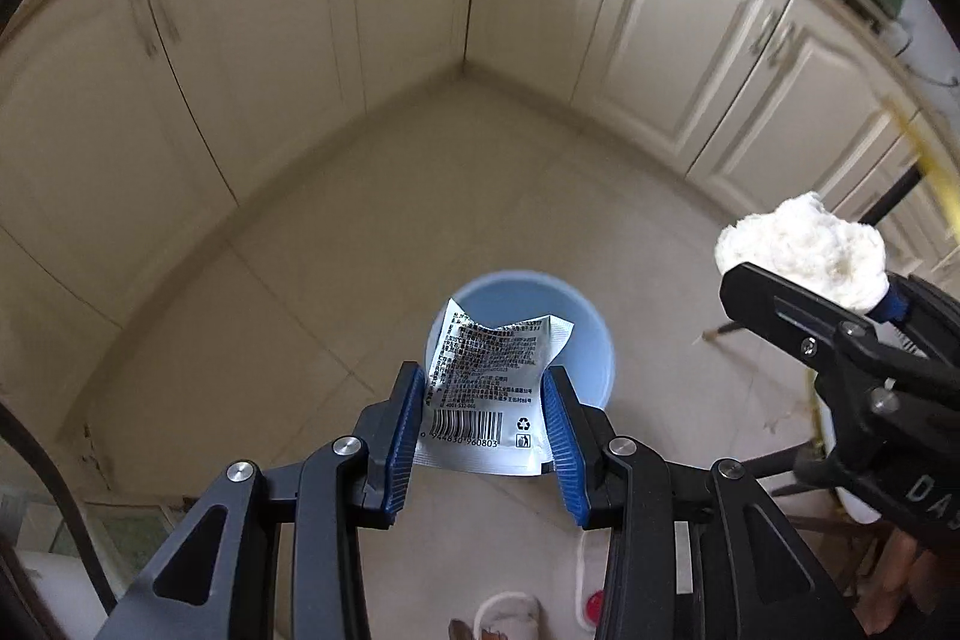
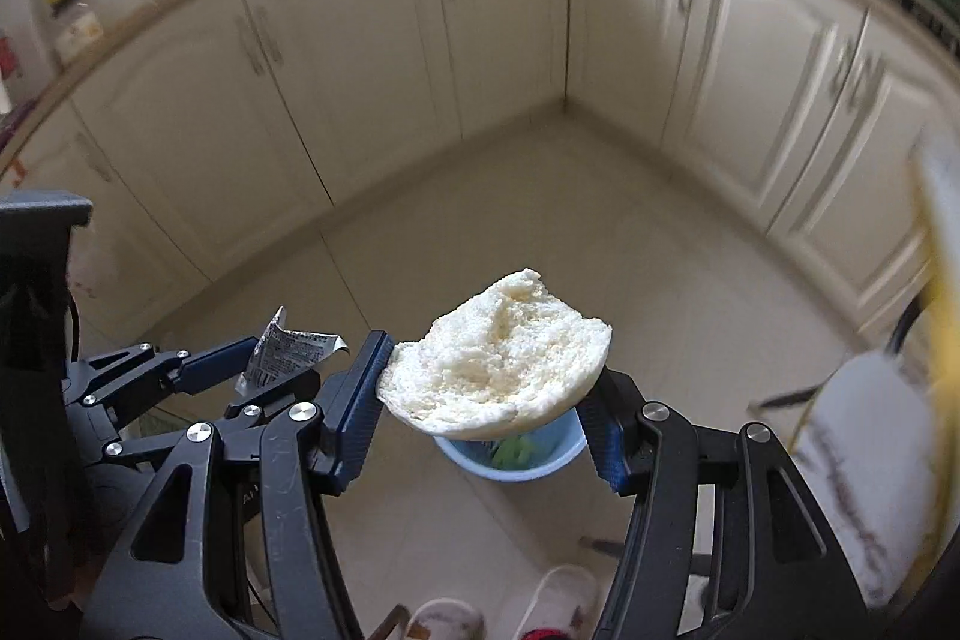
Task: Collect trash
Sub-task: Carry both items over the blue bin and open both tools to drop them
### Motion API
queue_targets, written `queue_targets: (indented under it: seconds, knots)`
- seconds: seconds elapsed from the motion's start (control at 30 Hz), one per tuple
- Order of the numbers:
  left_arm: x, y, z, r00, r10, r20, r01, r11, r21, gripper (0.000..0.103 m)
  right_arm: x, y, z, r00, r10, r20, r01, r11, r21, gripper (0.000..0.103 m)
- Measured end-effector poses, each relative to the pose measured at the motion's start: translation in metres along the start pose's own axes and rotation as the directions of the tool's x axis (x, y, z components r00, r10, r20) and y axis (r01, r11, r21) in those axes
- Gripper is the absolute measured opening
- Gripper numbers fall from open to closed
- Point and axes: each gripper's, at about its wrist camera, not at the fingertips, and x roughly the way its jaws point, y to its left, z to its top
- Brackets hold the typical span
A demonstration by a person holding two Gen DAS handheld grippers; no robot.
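Holding both pieces above the blue bin (image 1: 600,340), my left gripper (image 1: 483,421) clamps the wrapper (image 1: 486,376), my right gripper (image 2: 486,388) the bread (image 2: 498,358); dropping them remains.

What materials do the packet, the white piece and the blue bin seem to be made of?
Packet: probably glossy foil or plastic film; it is creased, silvery and printed. White piece: apparently bread, with a matte, porous crumb. Blue bin: likely smooth moulded plastic, evenly coloured.
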Motion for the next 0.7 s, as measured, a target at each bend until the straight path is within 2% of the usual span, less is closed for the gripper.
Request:
queue_targets:
  seconds: [0.1, 0.2, 0.27, 0.33, 0.37, 0.5, 0.7]
  knots:
    - [0.036, -0.002, 0.007, 0.998, -0.034, -0.061, 0.034, 0.999, -0.007, 0.036, 0.04, -0.02, -0.006, 0.997, -0.016, -0.07, 0.019, 0.999, 0.043, 0.056]
    - [0.064, -0.002, 0.02, 0.993, -0.065, -0.098, 0.063, 0.998, -0.022, 0.037, 0.061, -0.032, -0.009, 0.995, -0.029, -0.096, 0.035, 0.997, 0.064, 0.056]
    - [0.078, -0.007, 0.027, 0.992, -0.056, -0.116, 0.055, 0.998, -0.011, 0.038, 0.073, -0.044, -0.011, 0.994, -0.028, -0.11, 0.038, 0.995, 0.088, 0.056]
    - [0.087, -0.01, 0.036, 0.992, -0.043, -0.116, 0.043, 0.999, 0.004, 0.043, 0.083, -0.053, -0.012, 0.992, -0.04, -0.121, 0.052, 0.994, 0.099, 0.056]
    - [0.092, -0.01, 0.039, 0.992, -0.029, -0.123, 0.029, 1.0, -0.002, 0.049, 0.087, -0.057, -0.013, 0.992, -0.036, -0.125, 0.05, 0.993, 0.111, 0.056]
    - [0.107, -0.002, 0.052, 0.989, -0.035, -0.14, 0.03, 0.999, -0.04, 0.059, 0.101, -0.072, -0.016, 0.99, -0.017, -0.139, 0.038, 0.988, 0.15, 0.057]
    - [0.111, -0.013, 0.082, 0.988, -0.01, -0.152, -0.002, 0.997, -0.082, 0.06, 0.12, -0.08, -0.008, 0.989, 0.054, -0.137, -0.025, 0.978, 0.205, 0.06]
